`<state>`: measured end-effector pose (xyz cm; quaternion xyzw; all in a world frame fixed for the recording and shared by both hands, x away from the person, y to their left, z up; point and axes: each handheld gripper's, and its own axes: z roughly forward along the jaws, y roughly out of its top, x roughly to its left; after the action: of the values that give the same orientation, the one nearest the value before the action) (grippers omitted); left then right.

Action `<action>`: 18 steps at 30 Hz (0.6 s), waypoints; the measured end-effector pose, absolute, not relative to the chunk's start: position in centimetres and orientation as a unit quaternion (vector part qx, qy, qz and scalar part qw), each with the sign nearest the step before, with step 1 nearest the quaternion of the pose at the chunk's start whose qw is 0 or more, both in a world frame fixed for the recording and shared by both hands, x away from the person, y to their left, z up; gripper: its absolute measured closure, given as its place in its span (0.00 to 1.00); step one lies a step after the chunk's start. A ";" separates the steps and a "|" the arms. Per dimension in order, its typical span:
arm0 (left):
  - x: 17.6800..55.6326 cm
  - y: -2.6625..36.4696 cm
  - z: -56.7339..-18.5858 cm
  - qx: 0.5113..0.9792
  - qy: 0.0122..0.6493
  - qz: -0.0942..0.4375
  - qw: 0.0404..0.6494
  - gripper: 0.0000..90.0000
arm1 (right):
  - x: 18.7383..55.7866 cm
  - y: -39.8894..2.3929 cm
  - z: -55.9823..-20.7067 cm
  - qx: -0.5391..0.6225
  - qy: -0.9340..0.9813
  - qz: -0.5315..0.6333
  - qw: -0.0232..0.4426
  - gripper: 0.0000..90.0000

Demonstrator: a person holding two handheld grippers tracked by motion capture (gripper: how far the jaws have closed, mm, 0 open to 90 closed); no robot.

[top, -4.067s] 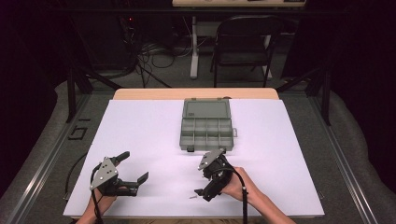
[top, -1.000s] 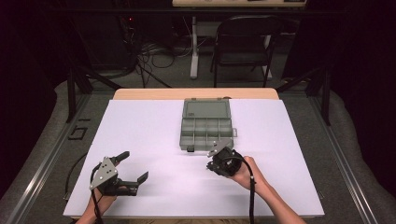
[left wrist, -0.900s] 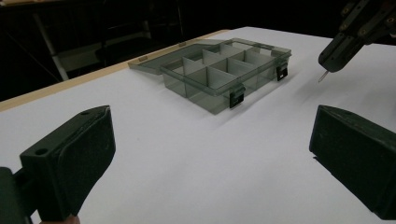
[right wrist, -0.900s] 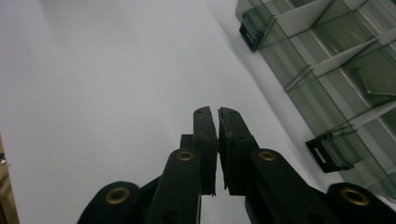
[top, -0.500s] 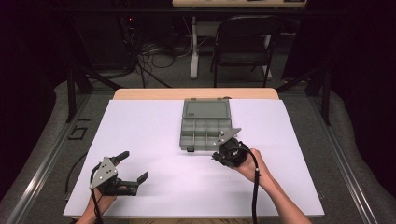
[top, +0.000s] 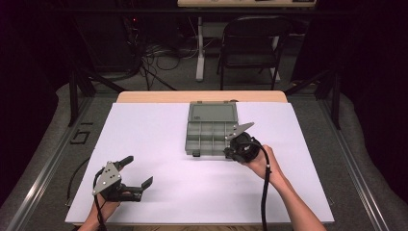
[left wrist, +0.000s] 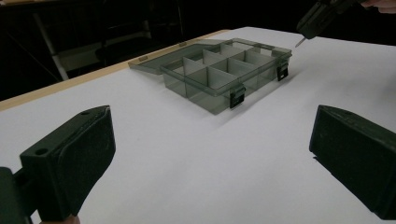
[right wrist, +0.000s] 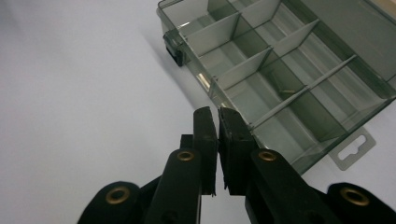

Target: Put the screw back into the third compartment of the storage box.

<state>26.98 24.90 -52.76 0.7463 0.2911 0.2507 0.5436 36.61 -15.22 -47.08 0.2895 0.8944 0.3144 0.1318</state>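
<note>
Right gripper view: the right gripper (right wrist: 212, 116), jaws pressed together on a small thin part, hovers at the open organizer box (right wrist: 280, 70) mid-tabletop. Next: drop it into a compartment. Left gripper (top: 129, 174) rests spread.
</note>
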 end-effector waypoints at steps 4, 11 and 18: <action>27.1 24.8 -52.7 0.747 0.290 0.251 0.543 0.00 | 37.3 -15.5 -46.6 0.298 0.890 0.316 0.138 0.96; 27.2 24.5 -52.7 0.747 0.291 0.249 0.544 0.00 | 39.1 -15.9 -46.0 0.313 0.883 0.316 0.149 0.96; 27.1 24.7 -52.7 0.745 0.292 0.251 0.545 0.00 | 40.9 -15.9 -45.3 0.324 0.880 0.310 0.157 0.96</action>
<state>27.08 24.69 -52.75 0.7450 0.2924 0.2507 0.5447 40.90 -15.92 -45.29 0.3240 0.8798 0.3103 0.1572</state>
